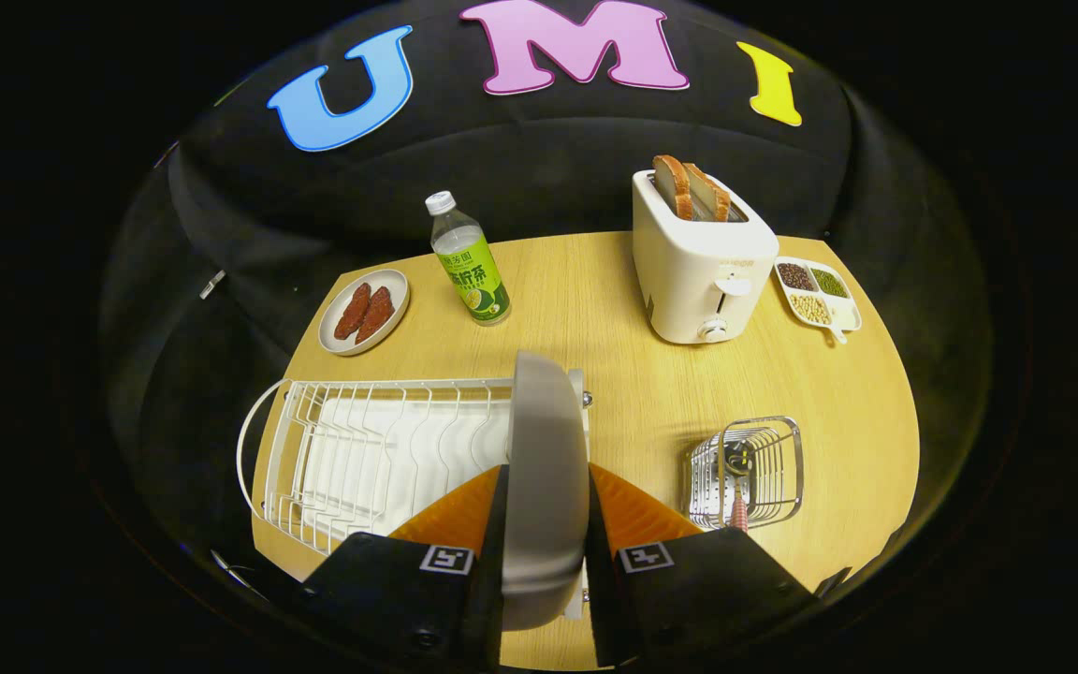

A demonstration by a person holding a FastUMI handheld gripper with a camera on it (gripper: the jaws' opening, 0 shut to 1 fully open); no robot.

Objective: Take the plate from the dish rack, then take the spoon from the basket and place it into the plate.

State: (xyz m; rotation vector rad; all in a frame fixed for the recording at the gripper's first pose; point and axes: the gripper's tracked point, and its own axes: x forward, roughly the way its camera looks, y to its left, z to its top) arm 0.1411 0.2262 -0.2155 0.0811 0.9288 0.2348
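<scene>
Gripping the plate, the gripper has its two orange fingers pressed against either face of it, one on each side, so the jaws stand narrow with the plate clamped edge-on between them. That grey plate stands upright on its rim, its upper edge rising ahead of the fingertips, at the right end of the white wire dish rack. The dish rack stretches off to the left of the fingers, its slots bare and a white tray lying under the wires.

To the right of the fingers, close by, sits a small wire basket on the wooden table. Inside it the spoon stands leaning, a dark bowl end up in the basket and a reddish handle poking toward the right finger.

Beyond the plate, farther across the table, a clear bottle with a green label and white cap stands upright. Left of the bottle lies a small round dish holding two reddish-brown pieces. Ahead and to the right stands a cream toaster with two slices of bread sticking up out of its slots. Just right of the toaster rests a white divided tray with dark, green and pale beans in separate compartments.
</scene>
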